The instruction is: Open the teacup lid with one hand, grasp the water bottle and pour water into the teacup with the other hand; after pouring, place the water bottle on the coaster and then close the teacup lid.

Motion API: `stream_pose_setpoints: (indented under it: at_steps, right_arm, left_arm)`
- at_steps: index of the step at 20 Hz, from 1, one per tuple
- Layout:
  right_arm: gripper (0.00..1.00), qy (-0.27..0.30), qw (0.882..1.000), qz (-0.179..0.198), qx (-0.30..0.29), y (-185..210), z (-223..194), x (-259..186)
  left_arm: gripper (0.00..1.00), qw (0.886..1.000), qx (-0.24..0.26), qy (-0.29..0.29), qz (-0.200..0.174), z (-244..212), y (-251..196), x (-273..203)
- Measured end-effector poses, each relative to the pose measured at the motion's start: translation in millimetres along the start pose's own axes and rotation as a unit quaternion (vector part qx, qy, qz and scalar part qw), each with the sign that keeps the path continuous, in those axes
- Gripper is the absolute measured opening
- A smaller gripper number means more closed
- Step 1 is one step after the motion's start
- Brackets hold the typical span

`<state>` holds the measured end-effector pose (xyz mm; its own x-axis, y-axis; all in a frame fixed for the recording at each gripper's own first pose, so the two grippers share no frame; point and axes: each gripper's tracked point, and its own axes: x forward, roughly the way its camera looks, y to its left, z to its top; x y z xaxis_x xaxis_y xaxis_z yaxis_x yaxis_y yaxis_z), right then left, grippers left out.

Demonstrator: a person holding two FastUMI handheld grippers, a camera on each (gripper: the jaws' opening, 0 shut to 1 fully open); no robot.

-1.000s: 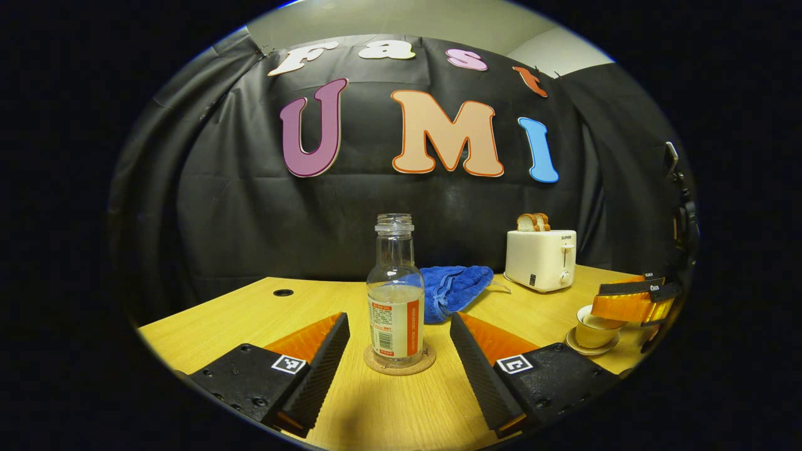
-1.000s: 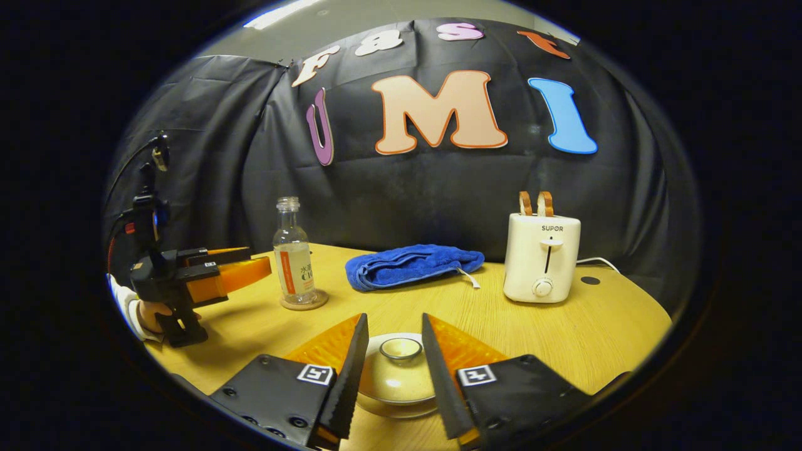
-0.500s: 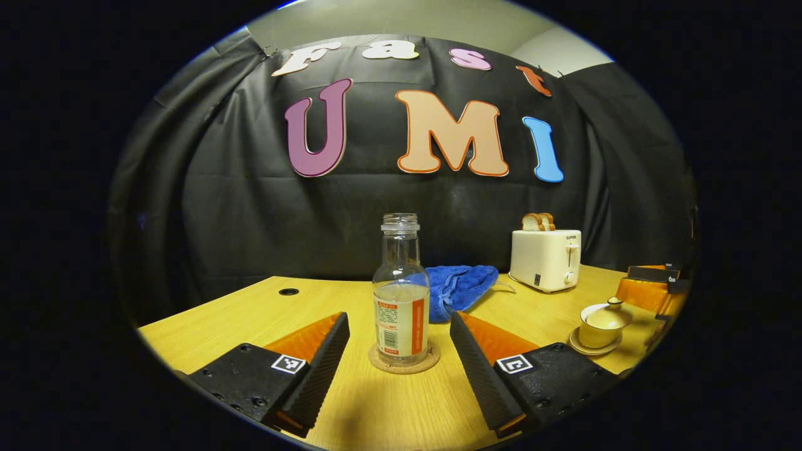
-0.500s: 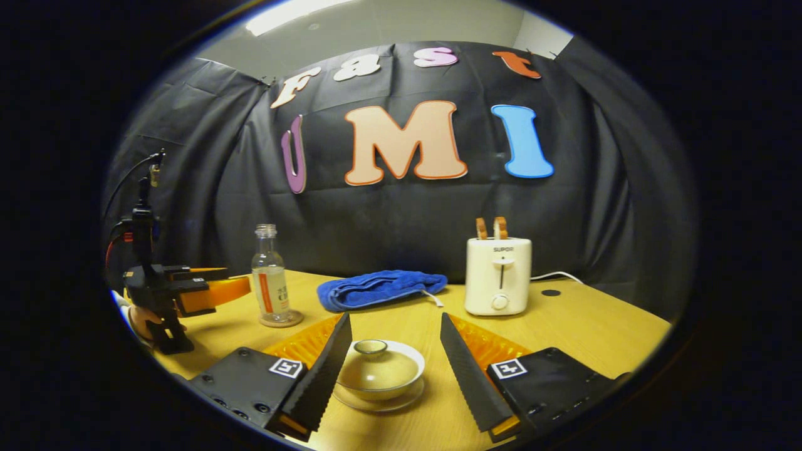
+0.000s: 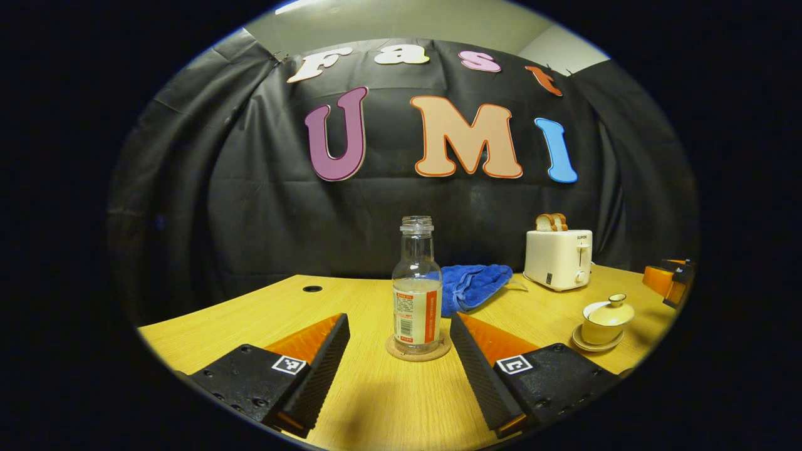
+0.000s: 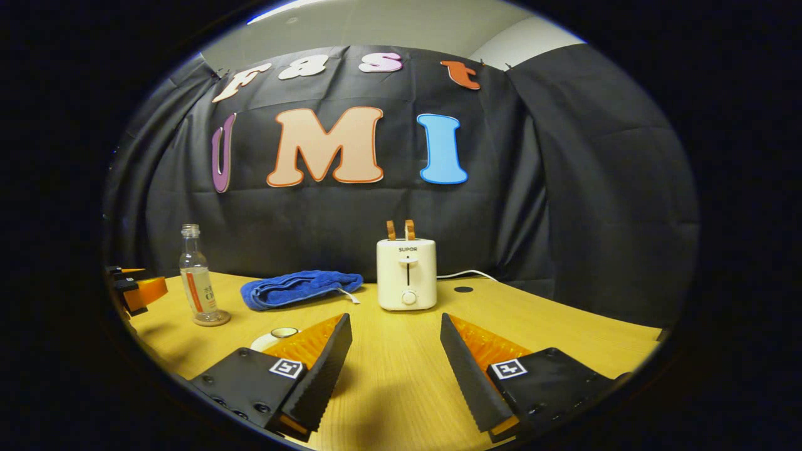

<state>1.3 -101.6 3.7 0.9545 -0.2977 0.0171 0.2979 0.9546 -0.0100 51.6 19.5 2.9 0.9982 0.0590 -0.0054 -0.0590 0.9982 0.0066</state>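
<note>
Bottle (image 5: 416, 282) stands on coaster (image 5: 418, 348), just beyond wide-open, empty left claw (image 5: 399, 357).

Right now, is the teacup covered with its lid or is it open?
Covered. In the left gripper view, the lid with its knob sits on the teacup, which stands on its saucer.
</note>
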Motion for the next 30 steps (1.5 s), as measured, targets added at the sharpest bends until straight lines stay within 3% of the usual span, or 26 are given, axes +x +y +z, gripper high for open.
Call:
stream_pose_setpoints:
  at_steps: [3, 4, 7, 11, 19, 21, 23, 26, 28, 29, 30]
  right_arm:
    - [0.92, -0.001, 1.0, -0.026, 0.0, -13, 1, -3]
    - [0.96, -0.001, 1.0, -0.029, 0.0, -14, 1, -4]
    - [0.92, -0.001, 1.0, -0.03, -0.001, -14, 1, -4]
    - [0.88, -0.001, 1.0, -0.03, -0.001, -14, 1, -4]
    - [0.92, -0.002, 0.999, -0.038, -0.002, -19, 1, -4]
    - [0.89, -0.003, 0.998, -0.069, -0.003, -31, 0, -4]
    - [0.92, -0.004, 0.996, -0.09, -0.003, -38, 2, -7]
    - [0.88, -0.004, 0.996, -0.087, -0.003, -35, 2, -8]
    - [0.96, -0.004, 0.996, -0.086, -0.003, -36, 2, -8]
    - [0.92, -0.004, 0.996, -0.086, -0.003, -35, 2, -8]
    - [0.96, -0.004, 0.996, -0.086, -0.003, -35, 1, -8]
  left_arm:
    - [0.94, 1.0, 0.001, 0.001, 0.0, 1, 0, -1]
    - [0.94, 1.0, 0.0, 0.0, -0.008, 1, -4, -1]
    - [0.94, 1.0, -0.001, -0.001, -0.026, 1, -9, -1]
    - [0.94, 1.0, 0.0, 0.0, 0.024, 1, 10, -4]
    - [0.94, 0.996, 0.001, 0.0, 0.093, 1, 32, -18]
    - [0.94, 0.995, 0.002, 0.0, 0.102, 0, 35, -18]
    - [0.94, 0.994, 0.002, 0.0, 0.108, 0, 36, -19]
    - [0.94, 0.995, 0.001, 0.001, 0.104, 0, 34, -19]
    - [0.94, 0.995, 0.001, 0.001, 0.101, 0, 33, -18]
    - [0.94, 0.995, 0.001, 0.0, 0.101, 0, 33, -18]
    - [0.94, 0.995, 0.001, 0.0, 0.1, 0, 32, -18]
